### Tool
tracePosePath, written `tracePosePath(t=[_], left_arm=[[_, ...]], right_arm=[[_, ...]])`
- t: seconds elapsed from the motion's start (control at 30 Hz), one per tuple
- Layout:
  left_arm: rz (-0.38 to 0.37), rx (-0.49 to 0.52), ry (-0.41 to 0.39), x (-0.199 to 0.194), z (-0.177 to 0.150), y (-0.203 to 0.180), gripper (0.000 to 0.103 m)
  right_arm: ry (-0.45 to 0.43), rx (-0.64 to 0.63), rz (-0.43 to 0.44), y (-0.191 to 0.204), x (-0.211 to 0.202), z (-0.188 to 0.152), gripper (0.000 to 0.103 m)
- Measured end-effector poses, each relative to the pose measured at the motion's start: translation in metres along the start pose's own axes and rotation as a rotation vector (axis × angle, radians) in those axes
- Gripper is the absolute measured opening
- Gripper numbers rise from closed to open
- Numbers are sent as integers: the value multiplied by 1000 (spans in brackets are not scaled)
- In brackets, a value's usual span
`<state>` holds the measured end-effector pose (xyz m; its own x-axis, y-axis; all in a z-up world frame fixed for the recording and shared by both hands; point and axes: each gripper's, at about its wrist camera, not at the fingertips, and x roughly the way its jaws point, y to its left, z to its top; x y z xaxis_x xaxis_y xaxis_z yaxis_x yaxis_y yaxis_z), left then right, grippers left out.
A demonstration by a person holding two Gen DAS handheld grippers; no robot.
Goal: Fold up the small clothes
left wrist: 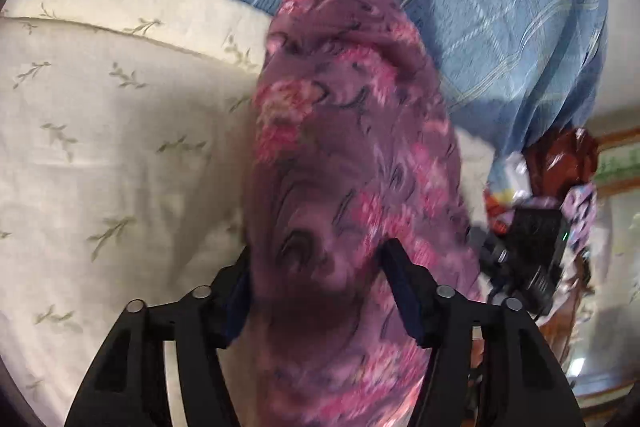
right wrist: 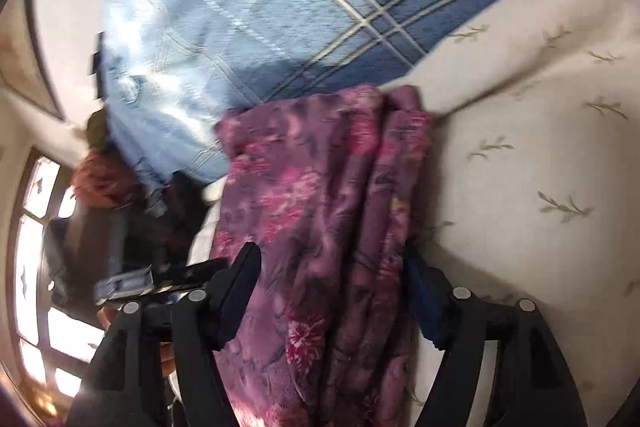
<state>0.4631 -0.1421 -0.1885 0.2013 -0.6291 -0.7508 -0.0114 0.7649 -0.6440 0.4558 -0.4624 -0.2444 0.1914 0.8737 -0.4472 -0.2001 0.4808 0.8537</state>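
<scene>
- Left wrist view: we look down our left gripper [left wrist: 316, 267] at a purple flowered garment [left wrist: 344, 147] that lies lengthwise on the cream bedsheet [left wrist: 100, 147], running away from us toward the blue checked quilt [left wrist: 500, 7]
- Its jaws stand well apart, one on each side of the near end of the cloth; the picture is blurred, so we cannot tell whether the pads touch the fabric, but nothing looks pinched or lifted
- We judge the jaws straddle the cloth this way because that end has been laid down and let go, or is about to be taken up for a fold
- Right wrist view: our right gripper [right wrist: 332, 283] also has its jaws wide, with the garment [right wrist: 320, 195] passing between them in long loose pleats; the cloth rests on the bedsheet [right wrist: 540, 147] and hangs from neither pad
- The far end of the garment lies just against the edge of the quilt [right wrist: 280, 7], which we take to be pushed back to leave flat sheet free for folding
- Each gripper shows at the edge of the other's view, so we work the same narrow strip of cloth from its two sides, to keep it straight
- We judge the fold unfinished: the cloth is gathered into a strip, not yet a neat packet
</scene>
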Motion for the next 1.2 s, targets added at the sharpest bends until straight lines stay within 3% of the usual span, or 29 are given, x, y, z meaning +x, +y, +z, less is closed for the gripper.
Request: tracePosePath(t=[0.03,0.07,0.1,0.2,0.37,0.57,0.73,0.8,0.93,1.0,1.1,1.13,1.2], left_arm=[[2,-9,-12,2,1,-1,61],[13,-18,-28,3,0,-1,58],[36,-21,-54,0,-3,-3,45],[44,13,-97,-15,-19,-14,24],[24,32,-142,-71,-58,-31,23],[-83,-31,-161,-161,-138,-7,25],[11,-37,-115,-170,-215,34,27],[75,-63,-70,-157,-233,58,28],[6,-75,-68,-180,-245,75,30],[43,15,-129,-207,-245,66,29],[93,162,-252,-250,-244,48,42],[113,196,-266,-254,-238,38,49],[159,249,-262,-249,-228,24,50]], right_arm=[[1,-15,-6,1,1,0,67],[10,-57,-48,5,3,-2,40],[20,-100,-104,9,7,-5,33],[-41,-146,-176,29,1,-13,28],[-100,-145,-113,71,-24,-34,27],[-54,-118,0,119,-49,-89,28],[8,-120,-10,127,-27,-144,28],[51,-101,-77,116,-2,-166,28],[23,-77,-129,107,3,-179,40],[10,-66,-141,110,-10,-172,41],[-112,-71,-123,116,-41,-153,41],[-143,-79,-110,118,-46,-148,41],[-170,-118,-79,130,-43,-138,41]])
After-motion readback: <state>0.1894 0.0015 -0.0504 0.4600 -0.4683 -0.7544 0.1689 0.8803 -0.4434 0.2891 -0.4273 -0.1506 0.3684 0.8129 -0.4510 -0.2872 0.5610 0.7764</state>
